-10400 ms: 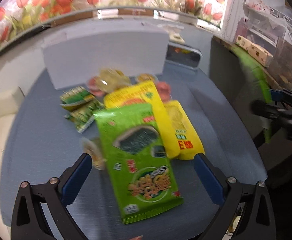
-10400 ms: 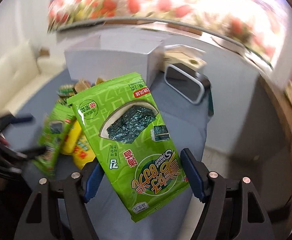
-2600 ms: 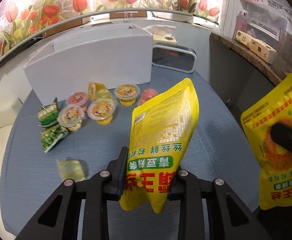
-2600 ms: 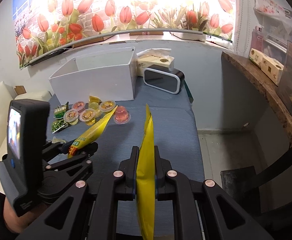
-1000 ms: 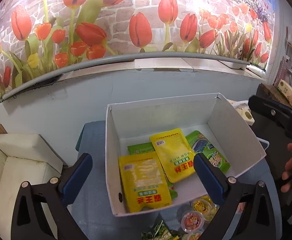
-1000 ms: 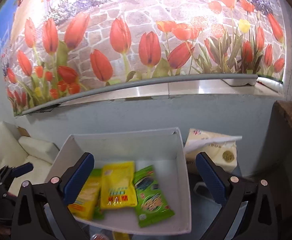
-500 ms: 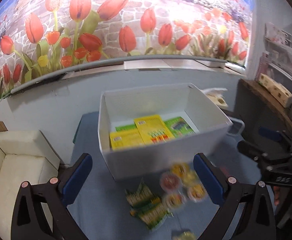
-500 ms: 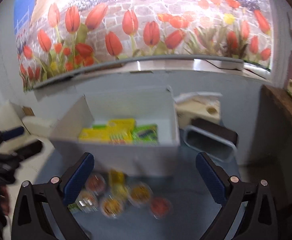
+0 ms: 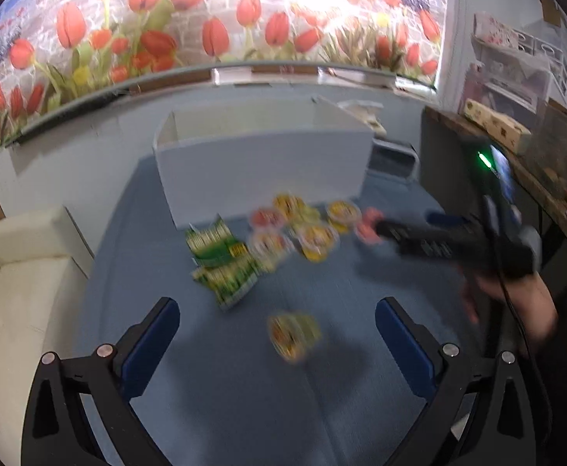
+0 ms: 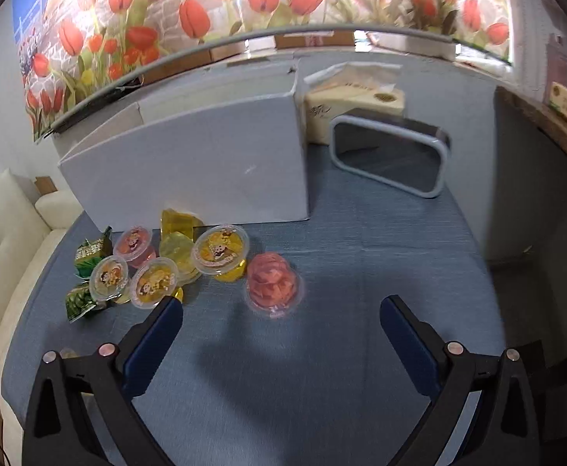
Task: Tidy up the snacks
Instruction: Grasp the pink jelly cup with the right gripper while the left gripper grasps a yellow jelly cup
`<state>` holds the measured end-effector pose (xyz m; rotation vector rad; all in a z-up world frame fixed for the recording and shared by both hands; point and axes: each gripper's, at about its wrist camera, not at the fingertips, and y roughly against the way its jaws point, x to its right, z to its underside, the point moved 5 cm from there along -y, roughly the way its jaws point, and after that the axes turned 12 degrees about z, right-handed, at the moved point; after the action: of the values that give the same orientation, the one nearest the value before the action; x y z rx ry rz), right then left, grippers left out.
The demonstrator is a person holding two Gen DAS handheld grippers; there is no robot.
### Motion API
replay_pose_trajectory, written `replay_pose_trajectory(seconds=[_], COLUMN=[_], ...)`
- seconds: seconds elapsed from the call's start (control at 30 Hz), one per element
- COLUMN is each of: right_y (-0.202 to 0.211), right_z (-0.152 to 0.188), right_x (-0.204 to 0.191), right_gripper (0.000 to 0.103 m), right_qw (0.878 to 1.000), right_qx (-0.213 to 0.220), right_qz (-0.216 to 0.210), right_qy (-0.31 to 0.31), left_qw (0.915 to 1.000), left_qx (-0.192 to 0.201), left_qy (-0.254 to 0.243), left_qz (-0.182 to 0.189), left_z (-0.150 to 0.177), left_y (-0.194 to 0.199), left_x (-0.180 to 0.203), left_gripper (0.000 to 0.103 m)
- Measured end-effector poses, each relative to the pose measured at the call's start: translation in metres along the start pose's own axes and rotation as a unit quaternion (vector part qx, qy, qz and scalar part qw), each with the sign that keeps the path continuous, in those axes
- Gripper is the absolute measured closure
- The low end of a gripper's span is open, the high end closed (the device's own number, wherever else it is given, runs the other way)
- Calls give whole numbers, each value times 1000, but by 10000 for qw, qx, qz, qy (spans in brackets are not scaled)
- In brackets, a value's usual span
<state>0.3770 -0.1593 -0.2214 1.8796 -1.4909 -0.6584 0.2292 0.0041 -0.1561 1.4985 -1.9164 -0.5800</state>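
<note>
Several jelly cups [image 10: 220, 252] and small green packets [image 10: 89, 252] lie on the blue table in front of a white box [image 10: 205, 171]. An overturned pink jelly cup [image 10: 272, 282] sits just ahead of my right gripper [image 10: 281, 328], which is open and empty. My left gripper [image 9: 277, 336] is open too, hovering over a lone yellow jelly cup [image 9: 293, 334]. In the left wrist view the cluster of cups [image 9: 302, 225], the green packets [image 9: 221, 264] and the white box [image 9: 262, 163] are blurred, and the right gripper [image 9: 384, 229] reaches in from the right near the pink cup.
A grey-rimmed black clock [image 10: 390, 157] and a tissue box [image 10: 355, 101] stand right of the white box. A cream sofa [image 9: 19, 272] borders the table's left side. A dark cabinet [image 9: 516, 178] stands to the right. A hand [image 9: 516, 303] holds the right gripper.
Both grippers have come down and back from above the box to low over the table. The box's inside, with its yellow and green bags, is no longer visible.
</note>
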Motion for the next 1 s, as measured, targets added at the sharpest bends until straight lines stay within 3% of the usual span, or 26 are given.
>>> replay_pose_trajectory(seconds=[0.07, 0.13, 0.2, 0.27, 0.33, 0.37, 0.73, 1.0], right_y=[-12, -22, -31, -40, -38, -38, -16, 27], right_z=[-2, -4, -5, -3, -4, -4, 1, 15], right_x=[-4, -6, -9, -12, -15, -16, -7, 6], right_gripper=[0, 8, 35, 47, 56, 65, 68, 68], right_qw=[9998, 9997, 9993, 9982, 9981, 9980, 9991, 9995], right_qx=[-133, -178, -221, -434, -273, -278, -121, 80], right_qz=[114, 27, 13, 0, -29, -77, -218, -270], right_qy=[83, 134, 286, 406, 554, 561, 335, 164], left_qw=[9999, 9998, 9998, 9998, 9998, 9998, 9993, 9973], left_qx=[-147, -196, -179, -170, -179, -192, -252, -461], left_qy=[23, 36, 29, 43, 58, 66, 264, 576], left_qz=[-2, -16, 8, 3, 15, 22, 81, -12], left_z=[9, 15, 17, 17, 17, 17, 25, 33], left_y=[-6, -9, -8, -9, -11, -12, -36, -65], left_x=[2, 2, 3, 2, 0, -1, -9, -20], left_gripper=[0, 0, 0, 0, 0, 0, 0, 1])
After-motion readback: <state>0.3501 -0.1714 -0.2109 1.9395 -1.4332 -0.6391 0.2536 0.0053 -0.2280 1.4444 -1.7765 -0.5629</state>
